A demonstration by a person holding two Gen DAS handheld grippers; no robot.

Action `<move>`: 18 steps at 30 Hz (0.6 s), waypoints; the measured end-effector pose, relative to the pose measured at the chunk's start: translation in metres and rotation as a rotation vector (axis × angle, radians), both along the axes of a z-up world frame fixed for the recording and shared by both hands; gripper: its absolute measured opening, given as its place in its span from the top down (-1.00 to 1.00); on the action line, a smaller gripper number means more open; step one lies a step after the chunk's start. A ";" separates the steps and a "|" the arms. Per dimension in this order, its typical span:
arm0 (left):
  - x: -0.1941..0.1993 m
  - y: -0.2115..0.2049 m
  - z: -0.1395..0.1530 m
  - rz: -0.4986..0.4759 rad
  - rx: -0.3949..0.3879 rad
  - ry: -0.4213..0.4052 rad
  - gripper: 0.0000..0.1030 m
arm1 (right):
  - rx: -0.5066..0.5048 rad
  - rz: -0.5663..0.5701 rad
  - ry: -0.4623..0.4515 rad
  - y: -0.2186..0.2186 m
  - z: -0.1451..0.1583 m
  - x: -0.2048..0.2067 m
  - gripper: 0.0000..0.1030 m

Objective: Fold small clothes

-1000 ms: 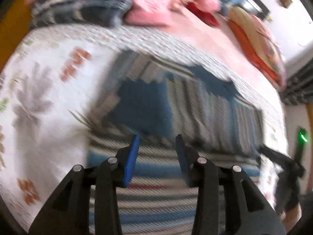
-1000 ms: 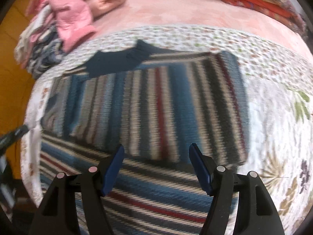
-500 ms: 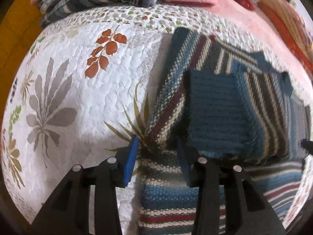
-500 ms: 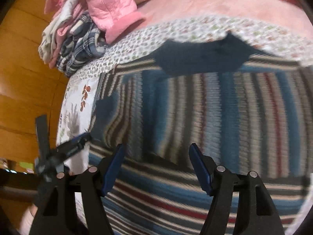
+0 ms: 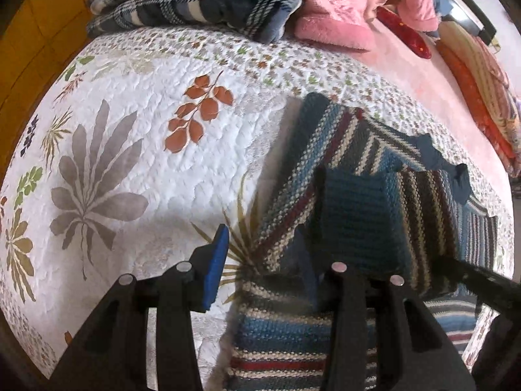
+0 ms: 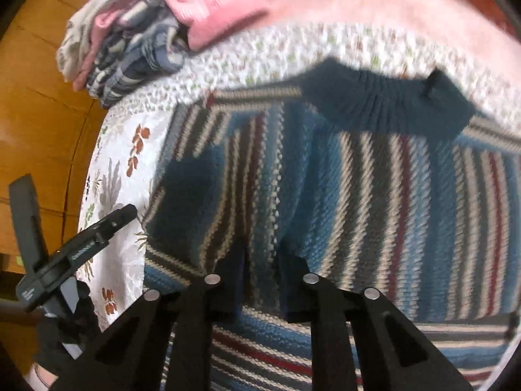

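A knitted sweater (image 5: 358, 215) striped in blue, cream, grey and dark red lies flat on the bed, its sleeve folded in over the body. My left gripper (image 5: 263, 270) stands open across the sweater's left edge. Its blue left pad (image 5: 215, 267) is over the quilt, and its right finger is in shadow against the folded sleeve. In the right wrist view the sweater (image 6: 374, 195) fills the frame, with its dark blue collar (image 6: 384, 107) at the far side. My right gripper (image 6: 262, 260) is shut on a raised ridge of the folded striped fabric.
The white quilt (image 5: 136, 150) with leaf prints covers the bed. Plaid blue clothes (image 5: 195, 3) and pink garments (image 5: 338, 9) are piled at the far edge, and orange striped bedding (image 5: 478, 75) lies at the far right. A wooden floor (image 6: 39, 114) shows to the left.
My right gripper's fingers have come together on the sweater's folded part. My left gripper has swung left to the sweater's left edge and stays open.
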State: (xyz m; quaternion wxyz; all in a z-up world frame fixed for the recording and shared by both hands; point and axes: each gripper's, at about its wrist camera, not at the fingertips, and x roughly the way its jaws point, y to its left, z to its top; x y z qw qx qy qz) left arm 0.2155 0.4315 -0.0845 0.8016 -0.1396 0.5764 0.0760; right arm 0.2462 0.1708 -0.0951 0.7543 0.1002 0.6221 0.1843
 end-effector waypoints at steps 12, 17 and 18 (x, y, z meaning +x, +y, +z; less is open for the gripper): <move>0.001 -0.030 -0.009 -0.103 0.052 0.022 0.19 | -0.060 -0.087 -0.014 -0.052 0.006 0.005 0.70; 0.000 -0.032 -0.020 -0.116 0.090 0.057 0.18 | -0.142 -0.073 0.023 -0.046 -0.021 0.003 0.66; 0.000 -0.030 -0.021 -0.110 0.090 0.065 0.18 | -0.161 -0.067 0.021 -0.044 -0.022 0.003 0.62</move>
